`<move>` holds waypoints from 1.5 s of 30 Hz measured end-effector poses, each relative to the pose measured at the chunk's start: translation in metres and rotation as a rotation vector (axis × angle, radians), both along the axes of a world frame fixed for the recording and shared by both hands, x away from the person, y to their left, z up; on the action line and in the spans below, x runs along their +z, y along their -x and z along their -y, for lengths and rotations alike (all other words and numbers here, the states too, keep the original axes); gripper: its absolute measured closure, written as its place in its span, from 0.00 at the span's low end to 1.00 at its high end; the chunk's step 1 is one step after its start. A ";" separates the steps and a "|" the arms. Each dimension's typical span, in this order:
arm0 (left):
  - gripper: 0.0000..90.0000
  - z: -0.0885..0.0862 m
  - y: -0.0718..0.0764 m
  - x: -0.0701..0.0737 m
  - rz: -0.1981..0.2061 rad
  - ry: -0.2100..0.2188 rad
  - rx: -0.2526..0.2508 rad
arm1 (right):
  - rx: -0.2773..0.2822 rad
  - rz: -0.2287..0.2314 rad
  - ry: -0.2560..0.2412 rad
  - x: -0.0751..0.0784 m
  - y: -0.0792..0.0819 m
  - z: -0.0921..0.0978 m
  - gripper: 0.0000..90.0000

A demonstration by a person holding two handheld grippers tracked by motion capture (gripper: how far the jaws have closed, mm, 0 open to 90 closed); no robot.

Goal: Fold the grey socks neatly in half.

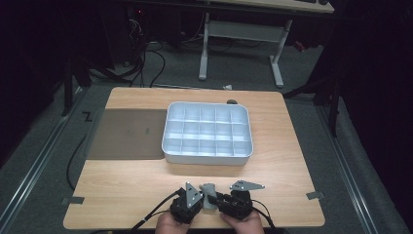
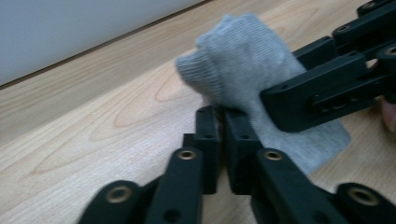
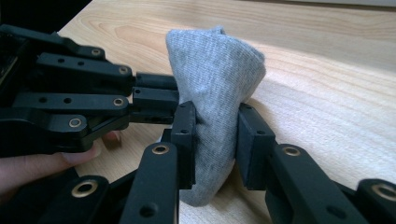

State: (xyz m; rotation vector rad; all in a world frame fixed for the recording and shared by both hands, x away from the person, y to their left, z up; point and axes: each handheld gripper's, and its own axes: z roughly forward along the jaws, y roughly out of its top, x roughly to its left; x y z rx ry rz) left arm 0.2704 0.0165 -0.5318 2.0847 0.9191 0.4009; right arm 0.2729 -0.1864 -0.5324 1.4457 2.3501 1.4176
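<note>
We grip the grey sock (image 3: pixel 212 93) with both hand-held grippers, left (image 2: pixel 223 135) and right (image 3: pixel 215 140); it is soft and light, so we pinch thick folds.

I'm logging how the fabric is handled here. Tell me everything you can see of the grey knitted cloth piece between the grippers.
The grey knitted cloth piece looks like soft, finely ribbed fabric, bunched into a rounded lump. It sits near the wooden table's front edge. The right gripper clamps its middle between both jaws; the left gripper, jaws closed, pinches its edge. Its lower end droops to the tabletop.
</note>
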 end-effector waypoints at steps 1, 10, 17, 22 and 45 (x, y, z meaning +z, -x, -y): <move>0.84 -0.002 -0.001 0.000 0.000 -0.001 0.007 | -0.003 0.001 -0.006 0.000 -0.001 0.002 0.80; 0.71 -0.018 -0.005 0.007 0.042 0.012 0.048 | -0.037 -0.002 0.011 0.003 -0.004 0.008 0.80; 0.65 -0.044 -0.011 0.013 0.069 0.007 0.076 | -0.072 0.030 0.043 0.005 -0.004 0.012 0.80; 0.60 -0.060 -0.016 0.017 0.075 0.007 0.096 | -0.078 0.046 0.058 0.006 -0.004 0.014 0.80; 0.44 -0.140 -0.035 0.006 0.087 0.111 0.114 | -0.099 0.112 0.152 0.012 -0.008 0.025 0.79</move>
